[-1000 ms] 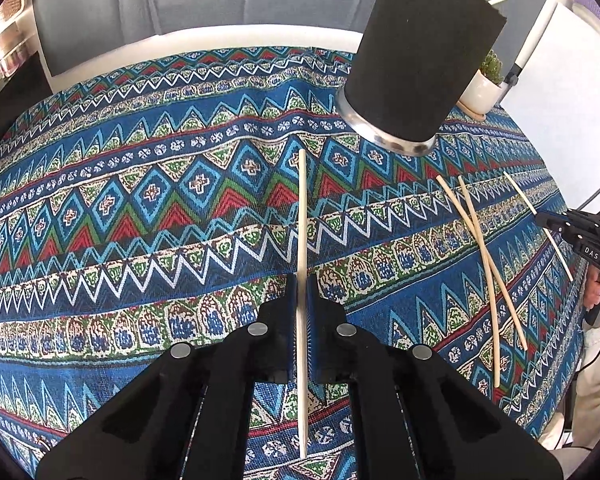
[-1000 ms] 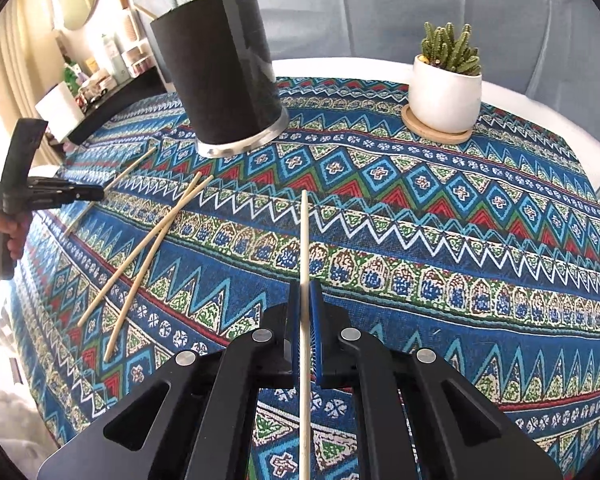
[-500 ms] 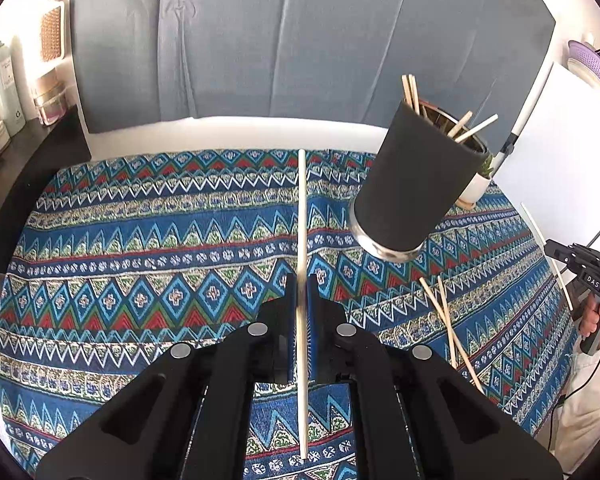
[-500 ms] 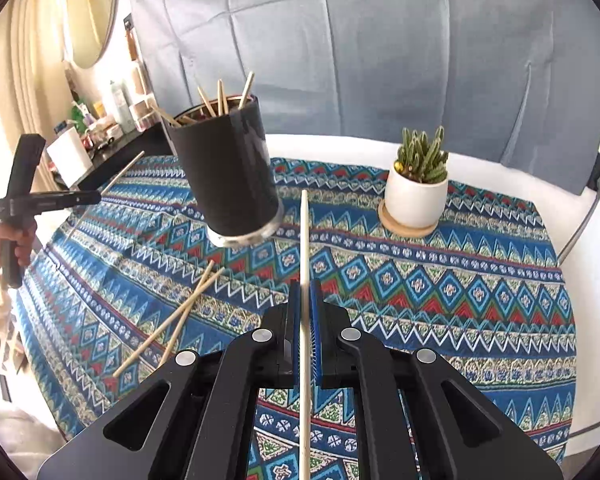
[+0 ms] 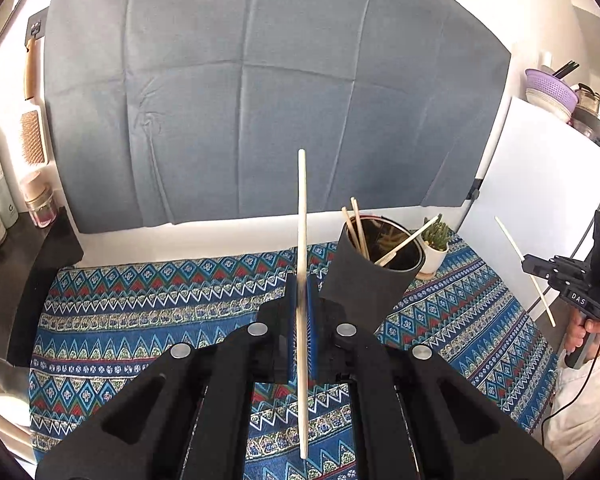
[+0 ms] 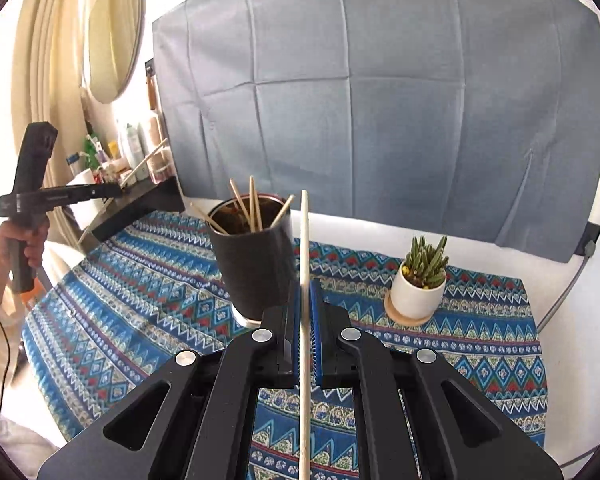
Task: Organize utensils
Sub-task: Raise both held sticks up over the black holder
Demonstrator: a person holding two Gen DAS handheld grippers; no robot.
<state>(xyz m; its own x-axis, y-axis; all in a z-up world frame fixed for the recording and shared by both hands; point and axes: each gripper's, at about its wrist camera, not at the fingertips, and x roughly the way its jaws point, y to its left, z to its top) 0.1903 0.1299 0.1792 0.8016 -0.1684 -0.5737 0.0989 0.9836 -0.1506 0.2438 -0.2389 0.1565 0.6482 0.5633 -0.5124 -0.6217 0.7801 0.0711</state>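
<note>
My left gripper (image 5: 302,284) is shut on a pale wooden chopstick (image 5: 302,208) that stands upright between its blue pads, high above the patterned tablecloth (image 5: 148,312). Just to its right stands the black cup (image 5: 370,284), holding several chopsticks. My right gripper (image 6: 305,286) is likewise shut on a chopstick (image 6: 305,240), with the black cup (image 6: 256,264) just left of it and further back. Each view shows the other hand: the right gripper (image 5: 526,262) with its slanted chopstick (image 5: 516,246), and the left gripper (image 6: 118,192) with its chopstick (image 6: 144,164).
A small cactus in a white pot (image 6: 418,292) sits on a wooden coaster right of the cup. A dark shelf (image 5: 24,264) with bottles borders the table's left side. A grey cloth (image 5: 260,100) hangs behind, and a white board (image 5: 540,184) stands at the right.
Both grippers have risen well above the table, each still holding its chopstick. The views have tilted up, so the cup's open top and the backdrop now show.
</note>
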